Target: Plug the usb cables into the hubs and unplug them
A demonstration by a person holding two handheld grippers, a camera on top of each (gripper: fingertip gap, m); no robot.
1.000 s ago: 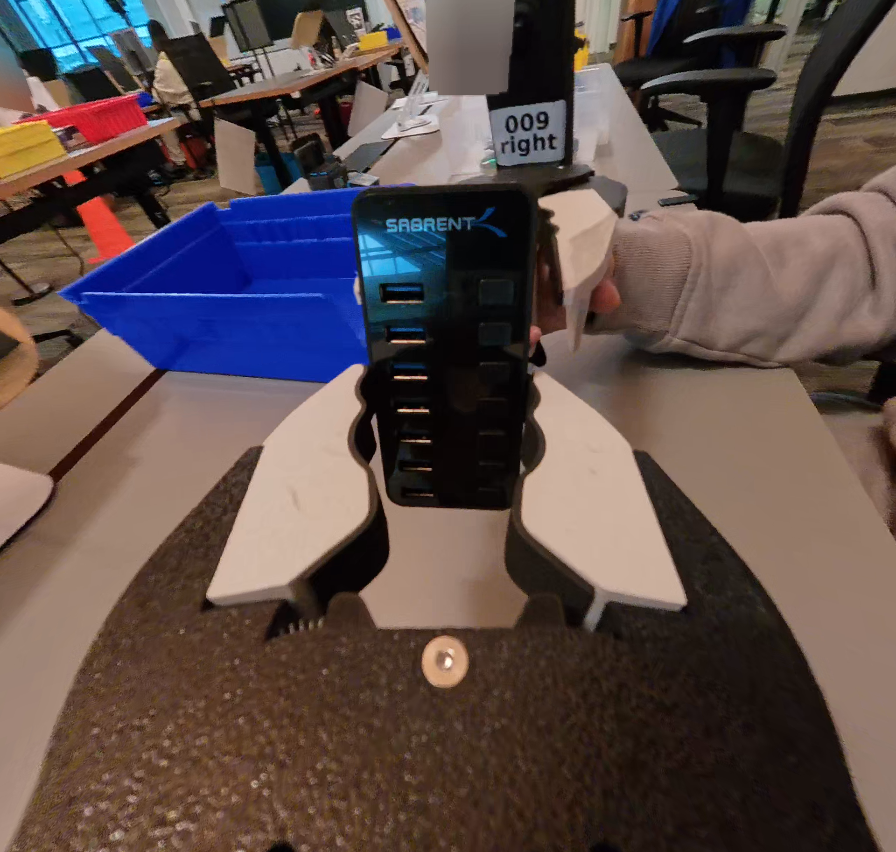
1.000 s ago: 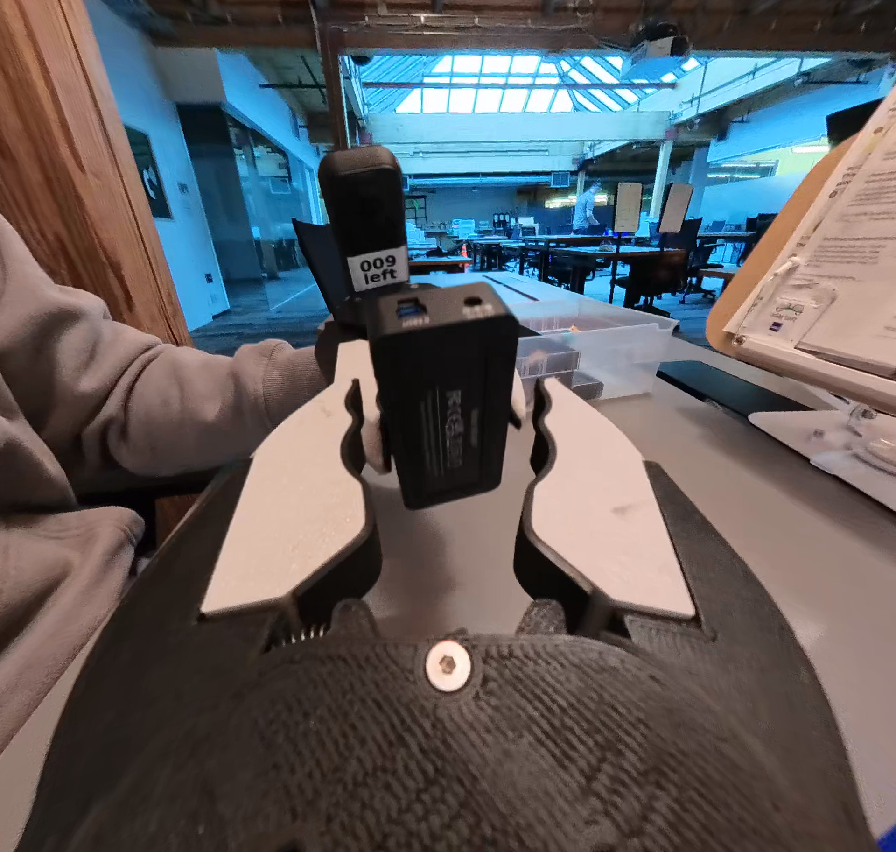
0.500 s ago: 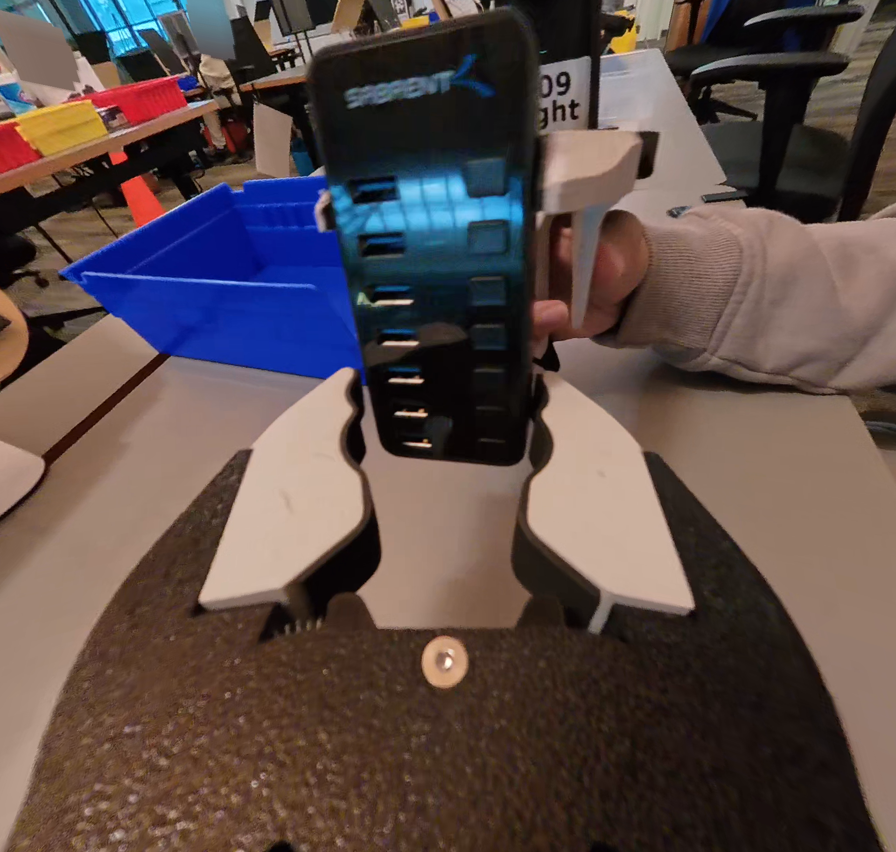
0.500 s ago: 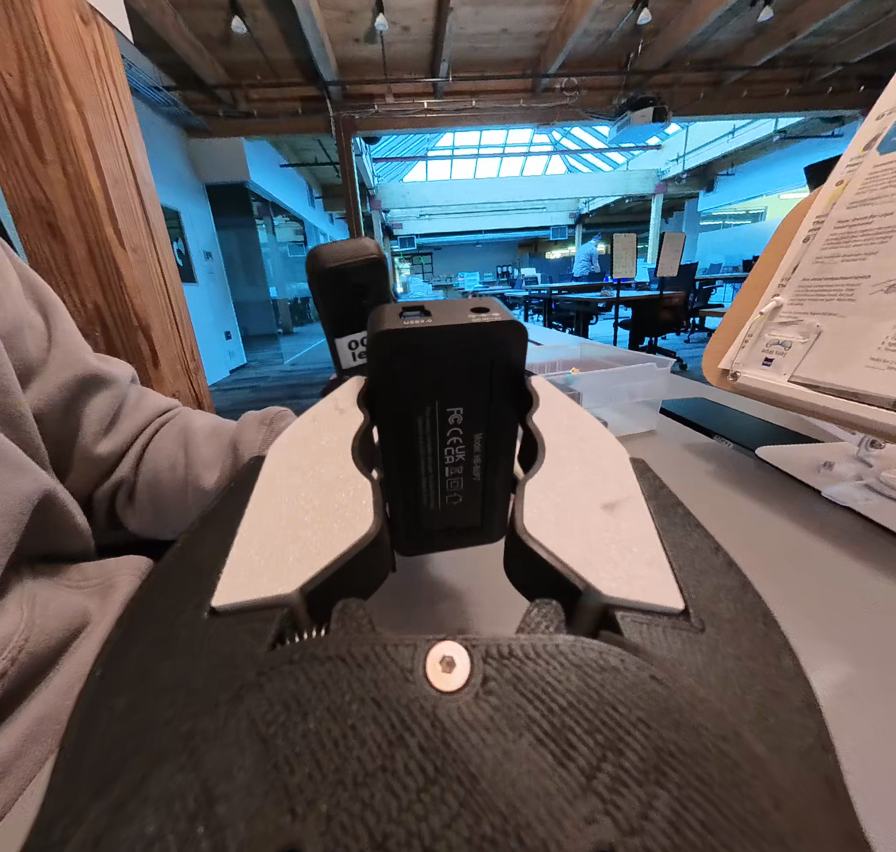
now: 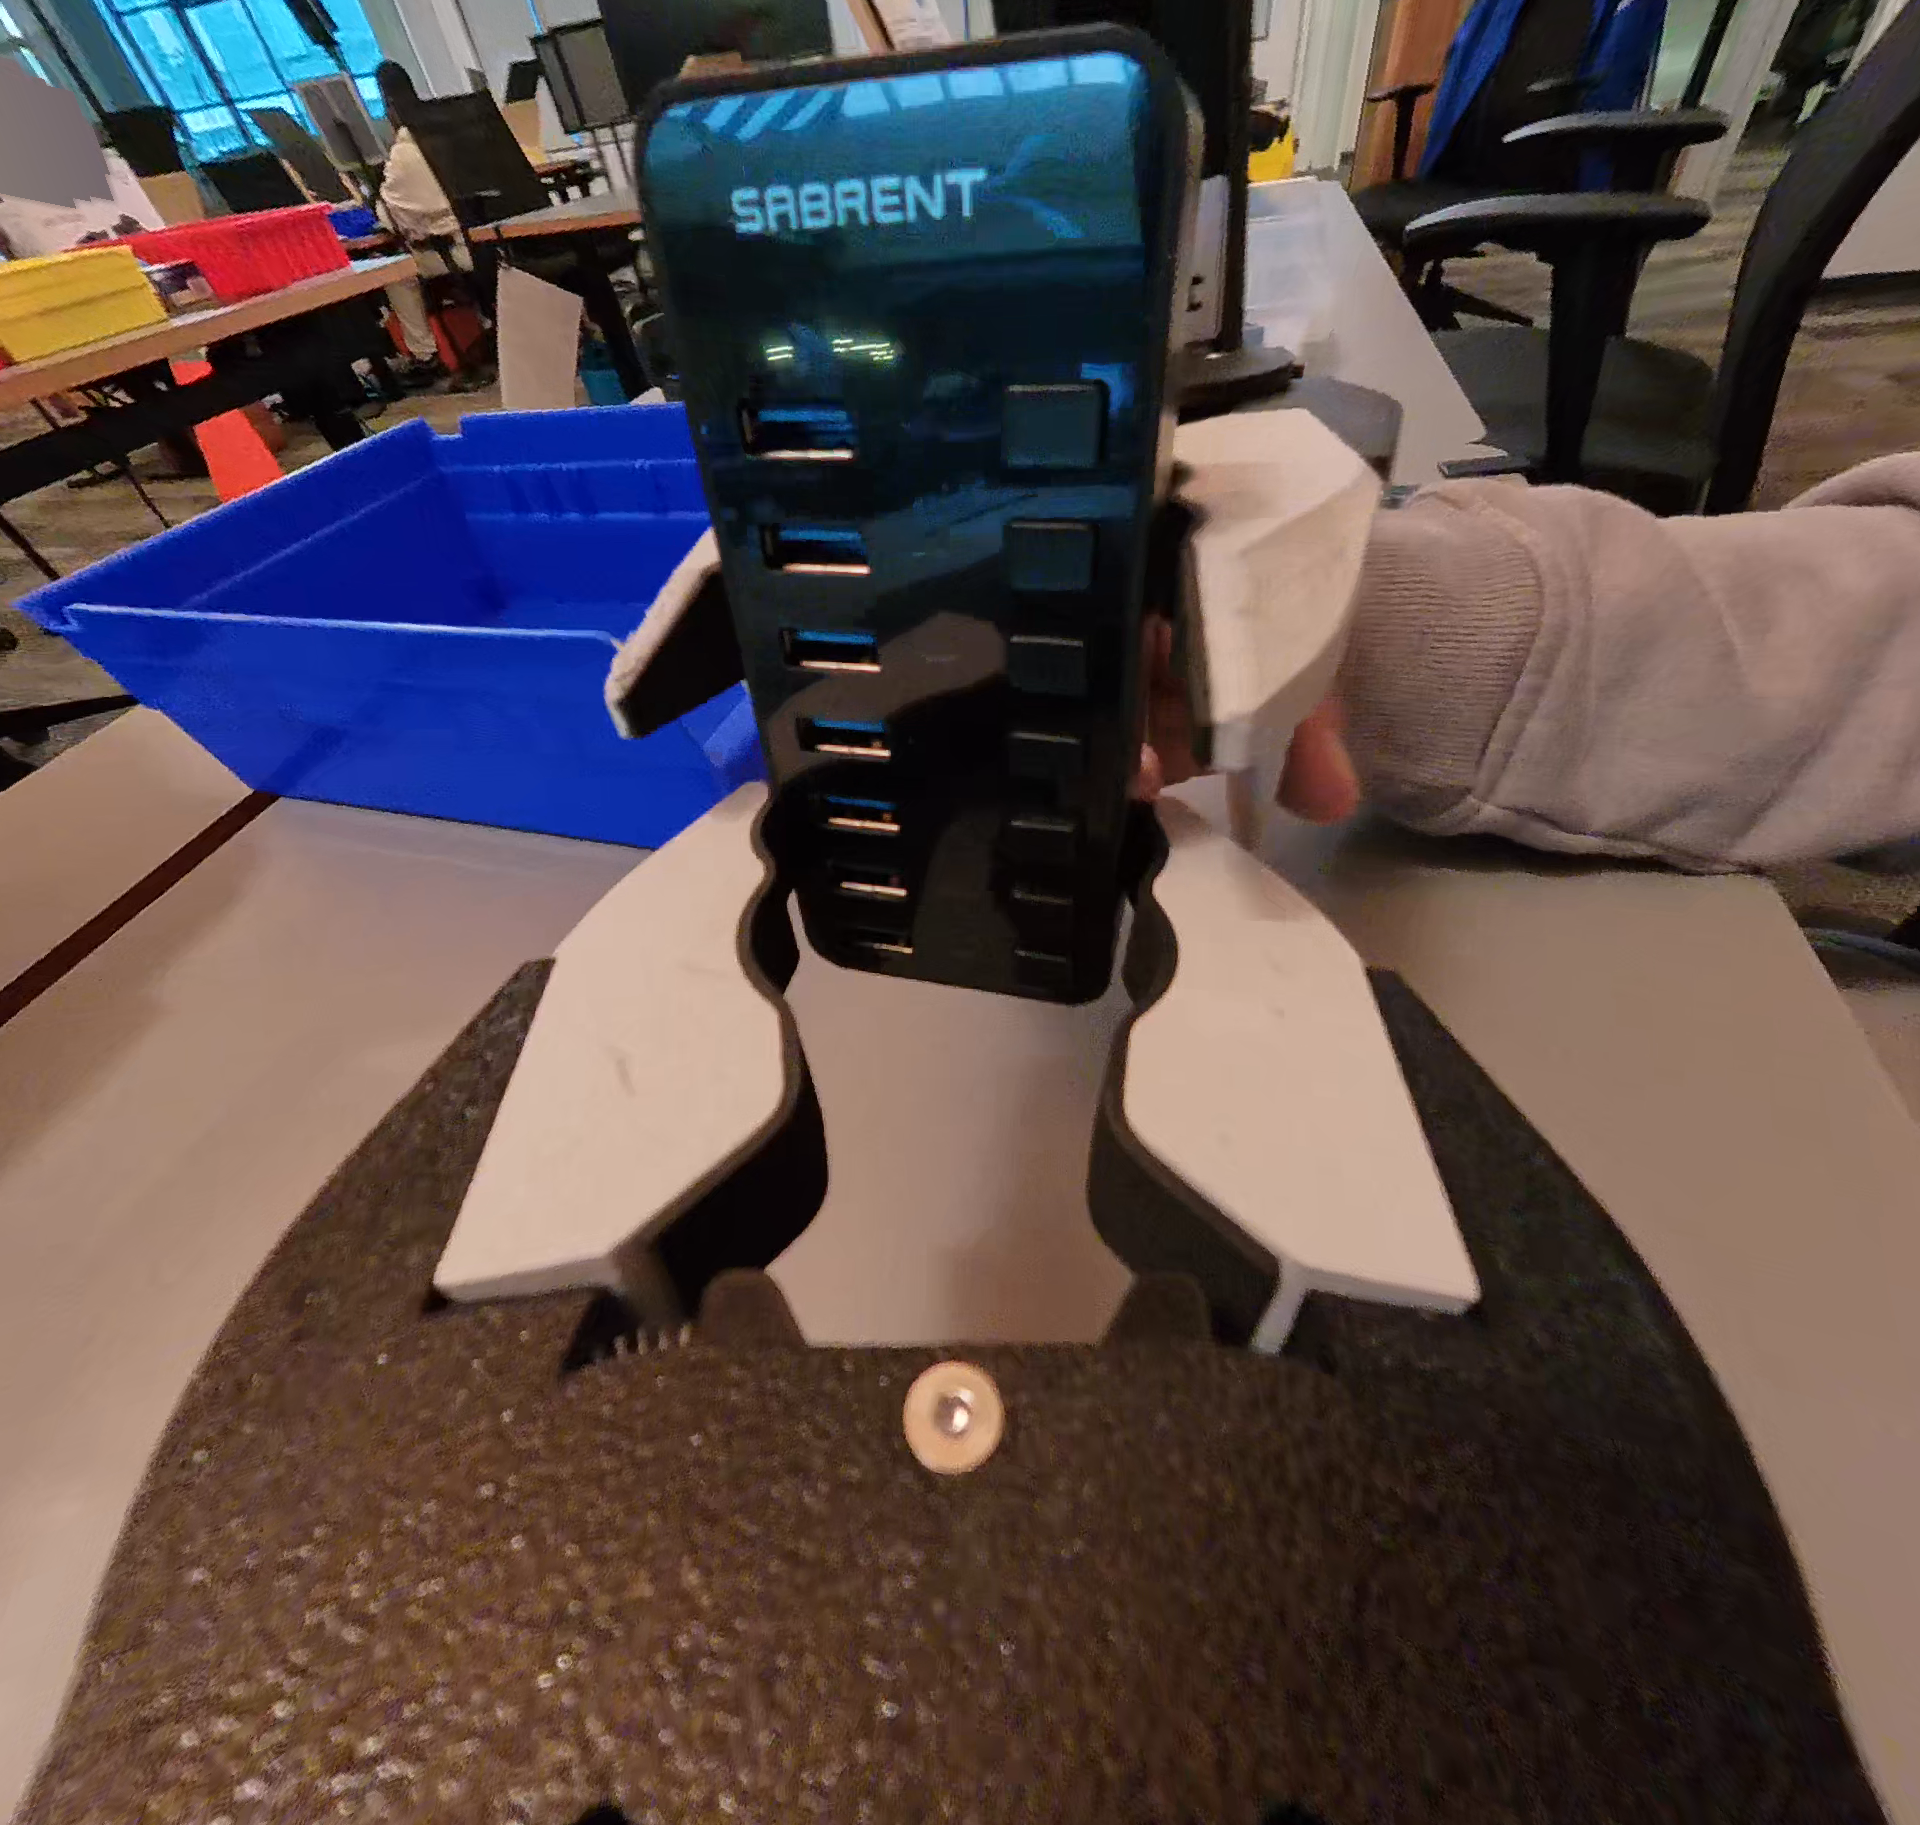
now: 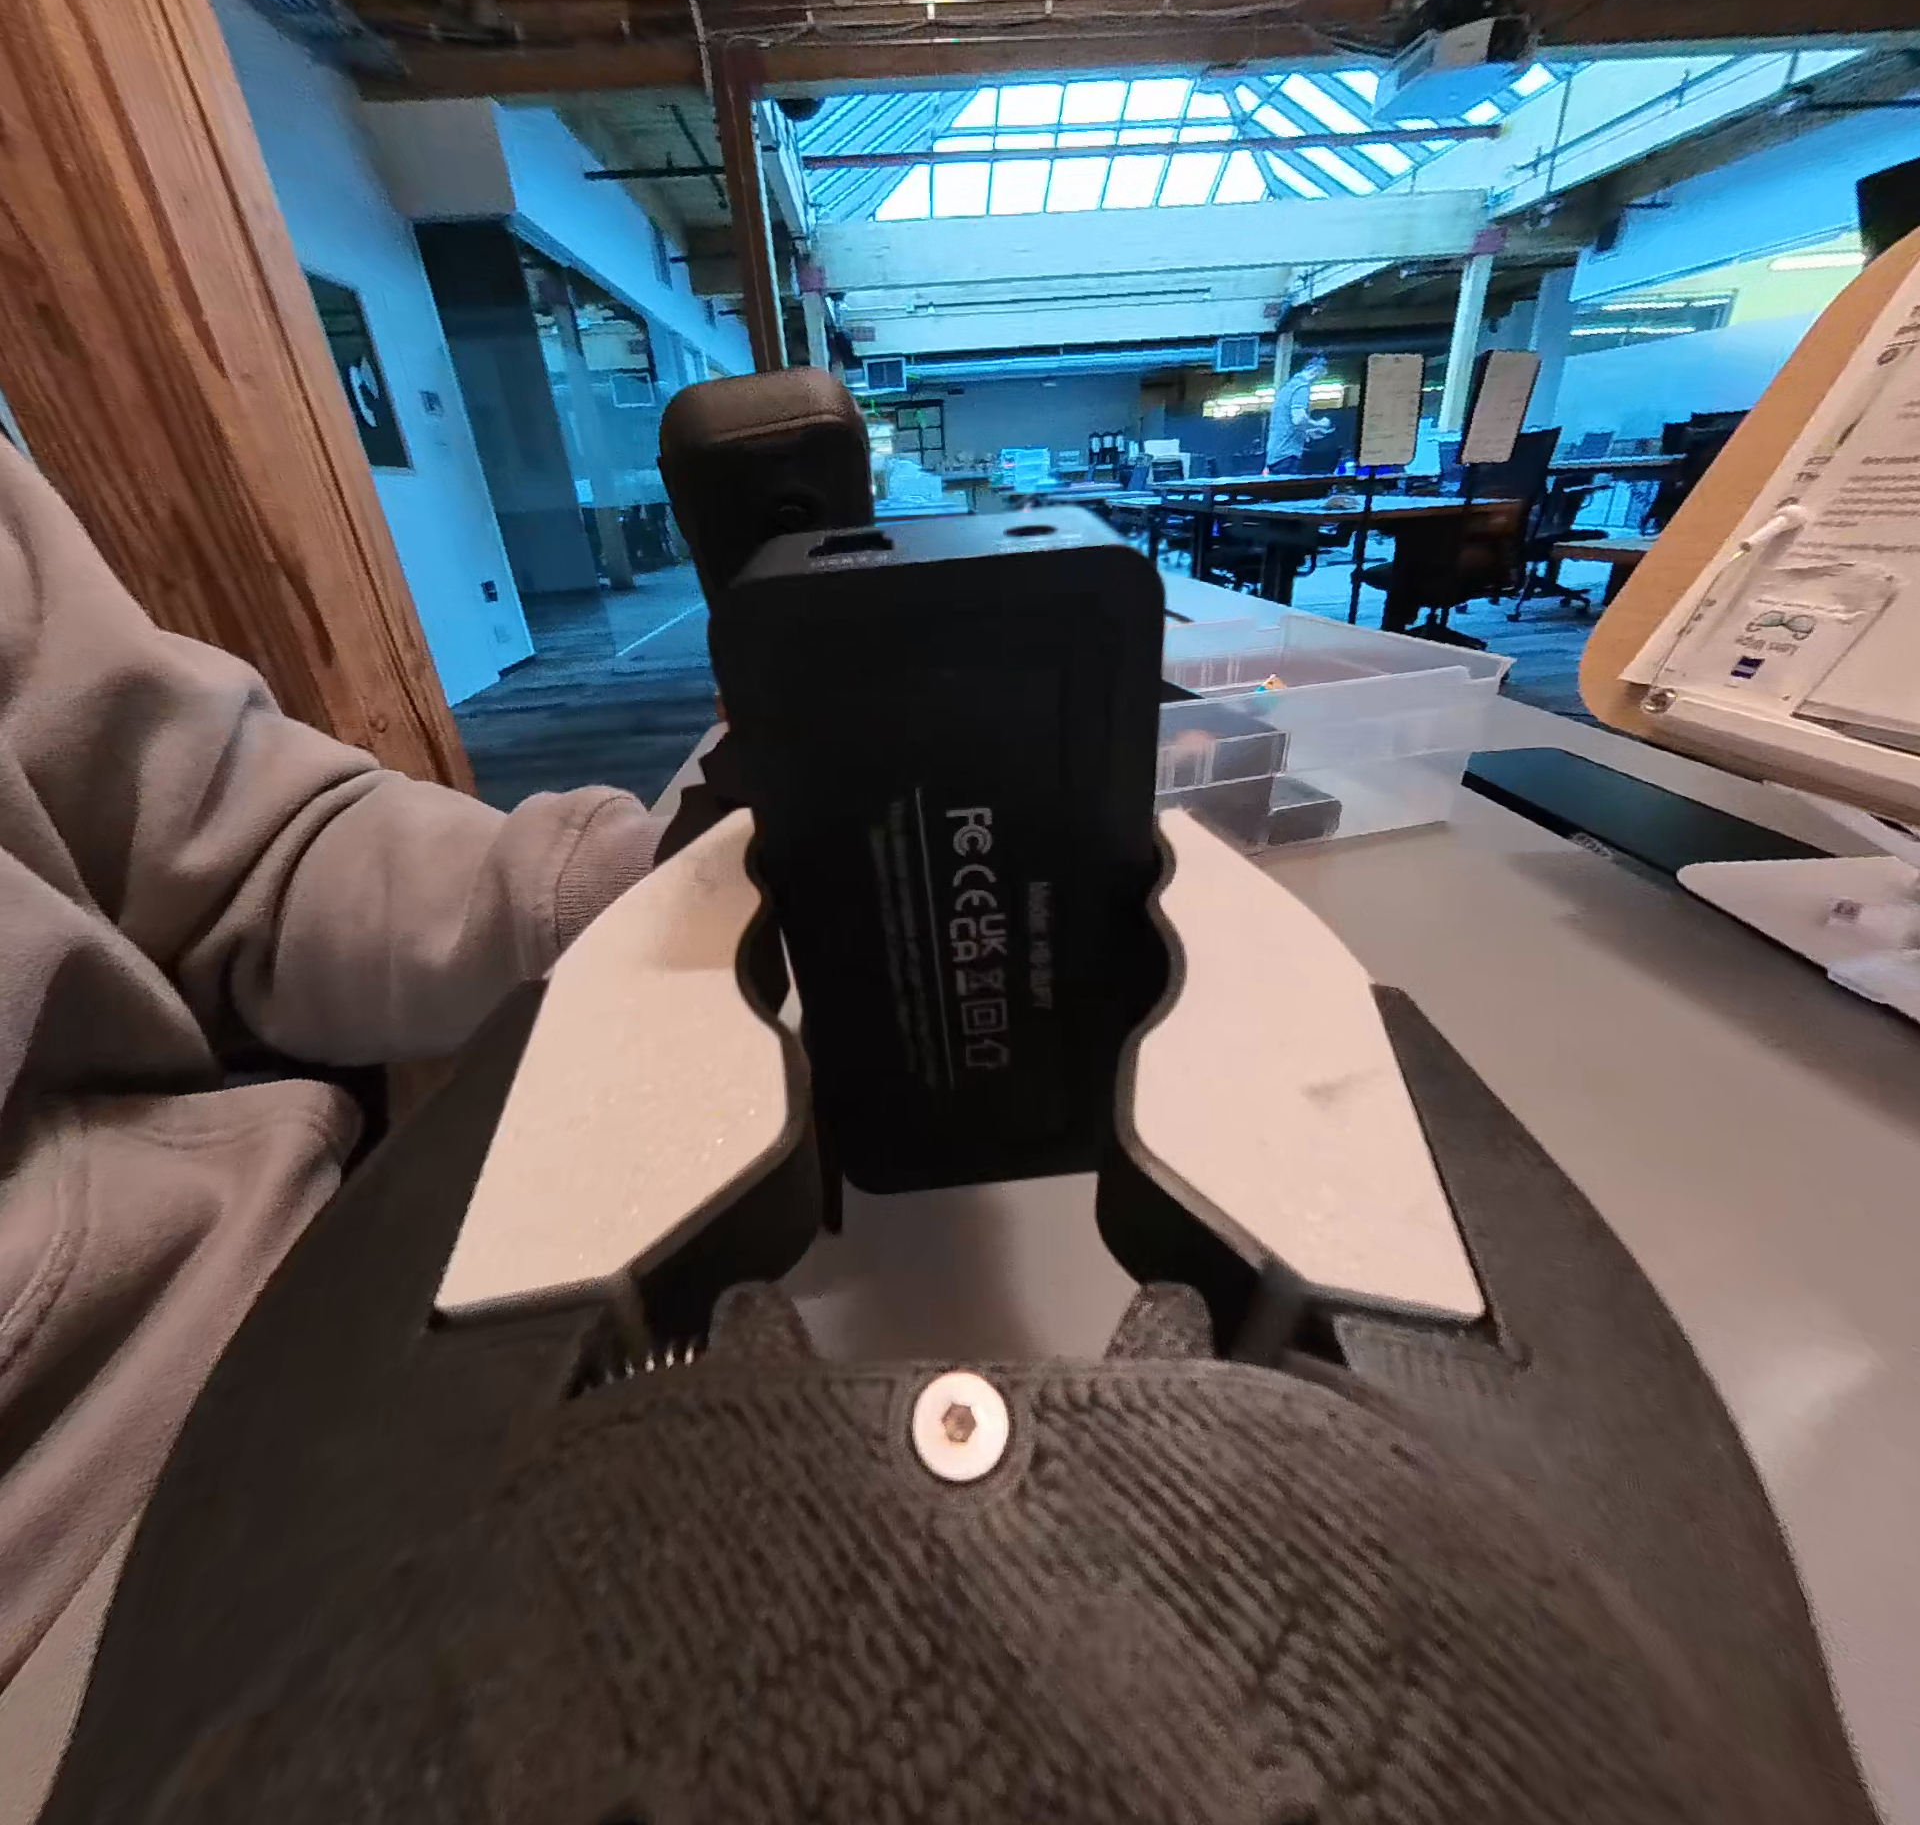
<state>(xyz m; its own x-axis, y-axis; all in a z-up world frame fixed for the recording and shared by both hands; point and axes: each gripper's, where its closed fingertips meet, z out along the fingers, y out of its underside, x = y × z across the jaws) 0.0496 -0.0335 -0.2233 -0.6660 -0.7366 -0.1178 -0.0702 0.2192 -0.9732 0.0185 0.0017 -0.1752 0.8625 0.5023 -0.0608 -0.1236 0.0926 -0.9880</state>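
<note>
While the hub (image 5: 914, 580) is hanging upright above the table (image 5: 312, 944), both tools are pinching it at once. The left gripper (image 5: 951, 902) is closing narrowly on its bottom end at 6 o'clock, pads seeming to press both side edges. The right gripper (image 6: 951, 902) is clamping the same body from the back, a little higher, its fingers hugging the sides. The port column is facing the left camera and the labelled back is facing the right one.

Judging from this, the hub is being passed or steadied between the grippers, so one grip should be holding firm before the other is loosening. Keeping the body vertical and the ports unobstructed will be helping any plug line up. No cable is showing in either view. Farther off, a blue bin (image 5: 343, 653) is sitting at 10 o'clock.
</note>
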